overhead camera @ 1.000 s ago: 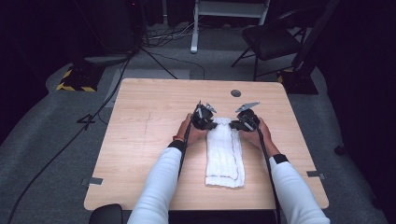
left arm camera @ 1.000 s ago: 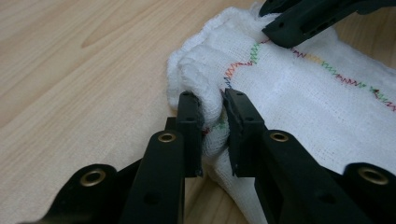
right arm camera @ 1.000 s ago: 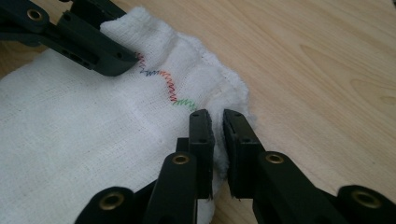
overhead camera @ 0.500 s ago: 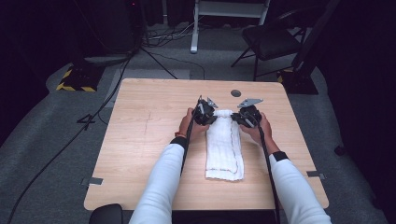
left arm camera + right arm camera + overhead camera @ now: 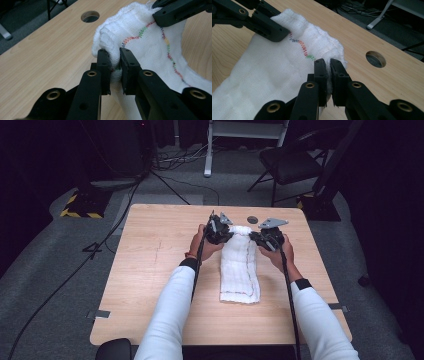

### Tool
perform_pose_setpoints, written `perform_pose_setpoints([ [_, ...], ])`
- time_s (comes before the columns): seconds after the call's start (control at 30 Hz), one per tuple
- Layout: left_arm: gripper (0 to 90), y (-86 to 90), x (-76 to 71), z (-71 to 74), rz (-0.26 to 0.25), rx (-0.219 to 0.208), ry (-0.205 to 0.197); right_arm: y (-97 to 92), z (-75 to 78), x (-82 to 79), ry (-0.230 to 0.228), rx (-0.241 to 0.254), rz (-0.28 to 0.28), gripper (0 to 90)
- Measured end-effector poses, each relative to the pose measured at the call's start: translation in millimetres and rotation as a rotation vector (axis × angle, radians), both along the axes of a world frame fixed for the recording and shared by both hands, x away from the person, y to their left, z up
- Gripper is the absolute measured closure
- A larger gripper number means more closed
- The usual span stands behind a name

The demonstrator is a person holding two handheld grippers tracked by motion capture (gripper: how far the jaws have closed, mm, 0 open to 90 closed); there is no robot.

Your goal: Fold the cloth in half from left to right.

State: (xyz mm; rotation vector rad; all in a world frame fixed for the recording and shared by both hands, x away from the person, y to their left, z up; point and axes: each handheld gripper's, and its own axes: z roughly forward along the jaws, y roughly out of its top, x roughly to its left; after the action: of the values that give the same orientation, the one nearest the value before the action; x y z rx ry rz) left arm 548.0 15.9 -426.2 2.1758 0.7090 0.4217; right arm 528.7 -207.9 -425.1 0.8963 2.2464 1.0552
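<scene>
Lifted off the wooden table (image 5: pixel 150 270) at its far end since a second ago: white towel (image 5: pixel 240 267), centre-right, near end resting at 6 o'clock. Clamped on its far corners: left gripper (image 5: pixel 115 65) at 11 o'clock, right gripper (image 5: pixel 328 75) at 1. Likely mid-fold; next, carrying the far edge toward 6 o'clock, level. Hidden between the jaws: the pinched corners themselves.

I wear long white sleeves with dark cuffs at the wrists, and what may be a thin orange band sits on my left wrist, though it is too small to be sure. My left gripper (image 5: pixel 227 236) and right gripper (image 5: pixel 256 238) are black, each topped by a grey three-cornered plate and trailing a black cable along my forearm. Up close their black jaws carry brass-ringed screw holes.
</scene>
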Motion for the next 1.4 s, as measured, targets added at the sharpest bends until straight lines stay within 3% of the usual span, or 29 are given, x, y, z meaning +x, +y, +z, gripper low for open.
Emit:
perform_pose_setpoints([
  [0.27,79.4,6.4,-11.8,-1.5,-0.066,-0.050,0.013,-4.1,1.8,-8.8,0.006,0.001,0.033,84.4],
  [0.63,79.0,21.5,-40.5,-6.9,-0.176,-0.112,0.038,-13.1,-5.2,-40.4,0.025,0.034,0.137,84.4],
  [0.83,78.6,23.7,-60.2,-10.0,-0.224,-0.115,0.044,-18.1,-6.0,-59.1,0.030,0.047,0.183,84.4],
  [1.03,77.9,26.8,-86.0,-13.8,-0.268,-0.076,0.035,-21.2,-5.8,-81.3,0.036,0.044,0.252,84.4],
  [1.23,77.7,27.8,-109.1,-21.4,-0.321,-0.031,0.057,-22.3,-13.1,-104.0,0.057,0.042,0.312,84.3],
  [1.3,77.6,27.1,-116.5,-23.8,-0.339,0.003,0.053,-22.9,-15.4,-110.1,0.071,0.046,0.331,84.2],
  [1.4,77.5,27.3,-125.4,-25.7,-0.363,0.013,0.063,-22.5,-18.6,-120.9,0.086,0.029,0.356,84.1],
])
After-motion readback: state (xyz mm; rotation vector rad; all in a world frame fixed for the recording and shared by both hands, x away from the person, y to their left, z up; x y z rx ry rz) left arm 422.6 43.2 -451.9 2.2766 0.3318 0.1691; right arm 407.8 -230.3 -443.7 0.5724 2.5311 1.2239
